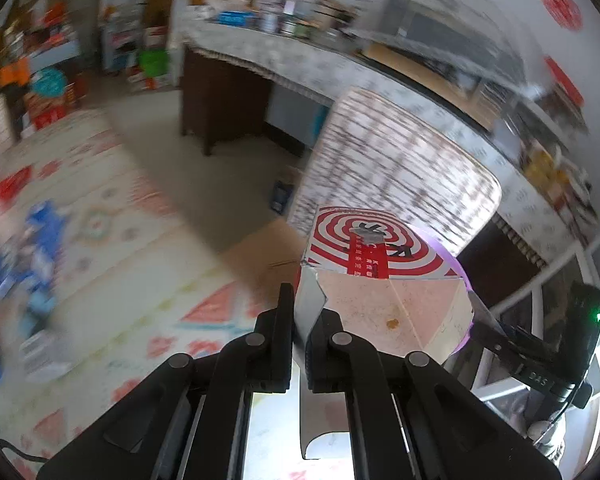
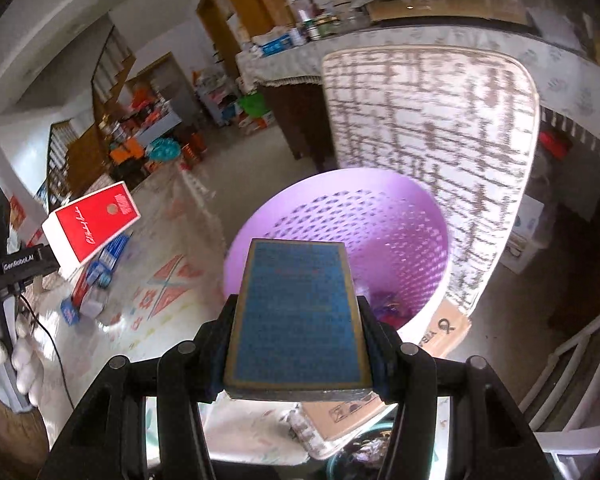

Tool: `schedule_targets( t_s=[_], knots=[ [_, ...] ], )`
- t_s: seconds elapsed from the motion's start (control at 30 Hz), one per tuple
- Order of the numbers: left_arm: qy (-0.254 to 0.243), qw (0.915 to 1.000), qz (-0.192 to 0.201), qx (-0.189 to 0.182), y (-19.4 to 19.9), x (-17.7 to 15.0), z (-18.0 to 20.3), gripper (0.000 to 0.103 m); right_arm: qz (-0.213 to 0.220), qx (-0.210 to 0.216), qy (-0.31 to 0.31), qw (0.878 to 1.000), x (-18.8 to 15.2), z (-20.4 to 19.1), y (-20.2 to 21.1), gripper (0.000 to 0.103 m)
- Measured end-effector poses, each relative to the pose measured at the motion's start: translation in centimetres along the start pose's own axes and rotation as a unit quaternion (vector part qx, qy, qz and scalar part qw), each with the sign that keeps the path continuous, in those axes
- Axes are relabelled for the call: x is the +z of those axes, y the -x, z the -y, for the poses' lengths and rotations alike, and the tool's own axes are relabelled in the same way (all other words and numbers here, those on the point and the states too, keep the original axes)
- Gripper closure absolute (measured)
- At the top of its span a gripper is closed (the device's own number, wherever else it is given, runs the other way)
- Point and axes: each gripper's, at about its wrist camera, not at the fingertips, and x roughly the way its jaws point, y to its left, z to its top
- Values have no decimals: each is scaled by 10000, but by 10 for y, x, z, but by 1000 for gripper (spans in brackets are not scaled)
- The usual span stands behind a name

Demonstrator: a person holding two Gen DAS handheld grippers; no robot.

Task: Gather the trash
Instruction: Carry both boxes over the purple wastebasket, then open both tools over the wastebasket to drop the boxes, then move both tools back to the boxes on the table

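Note:
My left gripper is shut on a thin flap of an opened red-and-white box with a ring pattern, whose pale inside faces the camera. In the right wrist view the same red box hangs at the far left. My right gripper is shut on a blue box with a gold border, one finger pressing each long side. It is held just in front of and above the purple mesh basket. A strip of the basket's rim shows behind the red box.
A patterned mattress leans behind the basket, against a cloth-covered counter. A cardboard box lies by the basket's base. Several blue and red boxes litter the patterned floor mat. A white-gloved hand shows at left.

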Motion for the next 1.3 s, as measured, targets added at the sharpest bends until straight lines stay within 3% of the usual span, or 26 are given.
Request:
schedule_targets(
  t_s=[0.3, 0.33, 0.4, 0.43, 0.47, 0.57, 0.93, 1.03, 1.13, 1.3],
  knots=[
    [-474, 9972, -338, -471, -65, 34, 67, 98, -86, -99, -281, 9995, 22, 25, -25, 44],
    [-505, 9970, -323, -493, -69, 38, 72, 93, -81, -110, -275, 9995, 24, 24, -27, 44],
    [-490, 9970, -347, -484, -75, 42, 78, 72, -26, -162, -231, 9996, 30, 24, -30, 42],
    [-451, 9972, -341, -496, -76, 42, 79, 52, 4, -206, -209, 9996, 33, 24, -32, 42],
    [-413, 9974, -283, -515, -75, 41, 79, 43, 35, -279, -210, 9994, 36, 24, -33, 41],
    [-500, 9977, -160, -431, -63, 35, 76, 41, 74, -241, -249, 9994, 39, 24, -32, 35],
    [63, 9998, -64, -165, -12, -8, 14, 37, 207, -285, -197, 9992, 22, 6, -17, 32],
    [237, 9993, 233, 149, 15, -26, -7, 25, 493, -322, -17, 9983, 16, -10, -8, 32],
    [461, 9971, 495, 336, 42, -48, -30, 22, 672, -85, 65, 9977, 10, -26, -5, 28],
    [955, 9935, 501, 357, 74, -87, -76, 21, 206, 543, 130, 9982, -4, -71, -31, 25]
  ],
)
